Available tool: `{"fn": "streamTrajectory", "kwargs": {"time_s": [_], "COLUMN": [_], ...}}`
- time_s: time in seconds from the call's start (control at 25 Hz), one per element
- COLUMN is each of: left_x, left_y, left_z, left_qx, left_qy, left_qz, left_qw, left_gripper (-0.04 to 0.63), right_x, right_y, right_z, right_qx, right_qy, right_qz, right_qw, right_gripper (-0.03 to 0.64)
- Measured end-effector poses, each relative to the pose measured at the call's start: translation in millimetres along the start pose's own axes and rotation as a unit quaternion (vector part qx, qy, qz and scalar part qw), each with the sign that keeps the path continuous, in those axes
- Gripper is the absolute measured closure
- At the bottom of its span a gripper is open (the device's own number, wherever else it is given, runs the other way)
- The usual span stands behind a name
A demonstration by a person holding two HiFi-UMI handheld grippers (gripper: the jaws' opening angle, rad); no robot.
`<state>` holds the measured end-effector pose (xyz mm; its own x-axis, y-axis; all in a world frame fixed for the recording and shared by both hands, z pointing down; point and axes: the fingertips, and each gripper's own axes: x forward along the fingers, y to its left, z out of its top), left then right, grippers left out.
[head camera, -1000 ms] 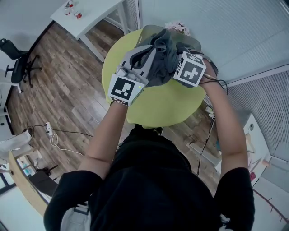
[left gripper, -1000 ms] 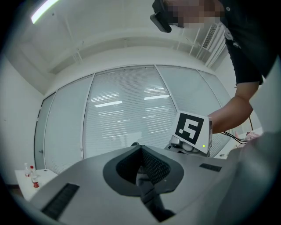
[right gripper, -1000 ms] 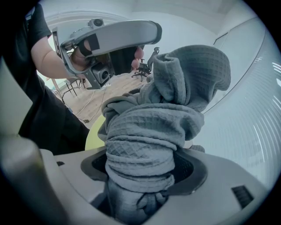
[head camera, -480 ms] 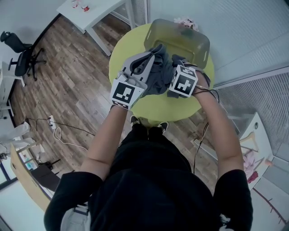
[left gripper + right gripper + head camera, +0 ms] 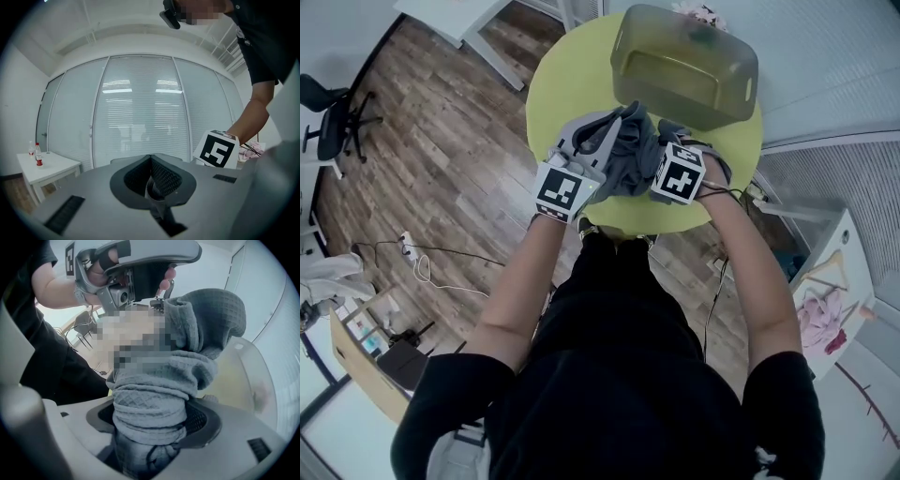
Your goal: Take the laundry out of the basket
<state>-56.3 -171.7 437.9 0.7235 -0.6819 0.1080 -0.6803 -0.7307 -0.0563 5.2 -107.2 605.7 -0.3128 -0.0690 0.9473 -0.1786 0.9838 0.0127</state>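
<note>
Grey towel (image 5: 630, 161) is out of the basket (image 5: 727, 101) now, lowered to the tabletop (image 5: 558, 84). Left gripper (image 5: 152, 180) pinches an edge, right gripper (image 5: 150, 427) clamps a thick bunch. Basket looks about empty.

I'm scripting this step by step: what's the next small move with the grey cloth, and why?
Probably lower the grey cloth onto the bare yellow table, then let go: the left claw and right claw both grip it, already clear of the basket.
</note>
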Motion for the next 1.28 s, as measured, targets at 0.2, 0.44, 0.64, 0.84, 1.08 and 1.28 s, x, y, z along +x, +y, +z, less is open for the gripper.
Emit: {"fn": "streamTrajectory", "kwargs": {"time_s": [0.2,0.44,0.64,0.84,1.08,1.28], "left_x": [3.5,7.8,11.3,16.3,17.1,15.3], "left_y": [-4.0,-13.5,-15.9,-16.5,-17.3,-13.2], "left_z": [-42.4,-81.0,-102.9,-113.4,-118.1,-113.9], "left_qx": [-0.019,-0.036,-0.048,-0.056,-0.057,-0.055], "left_qy": [0.02,0.046,0.06,0.067,0.075,0.075], "left_qz": [-0.011,-0.019,-0.021,-0.019,-0.02,-0.016], "left_qw": [0.9996,0.9981,0.9968,0.996,0.9954,0.9955], "left_gripper": [0.586,0.586,0.586,0.586,0.586,0.586], "right_x": [45.9,92.0,117.9,132.6,146.1,131.0], "right_y": [9.3,16.1,9.9,5.2,2.6,-6.1], "right_z": [-11.4,-28.0,-40.7,-47.5,-48.3,-44.8], "right_qx": [0.007,0.015,0.021,0.027,0.031,0.036], "right_qy": [0.019,0.03,0.035,0.037,0.036,0.024], "right_qz": [0.016,0.033,0.031,0.035,0.031,0.014], "right_qw": [1.0,0.999,0.999,0.998,0.998,0.999], "right_gripper": [0.239,0.239,0.239,0.239,0.238,0.23]}}
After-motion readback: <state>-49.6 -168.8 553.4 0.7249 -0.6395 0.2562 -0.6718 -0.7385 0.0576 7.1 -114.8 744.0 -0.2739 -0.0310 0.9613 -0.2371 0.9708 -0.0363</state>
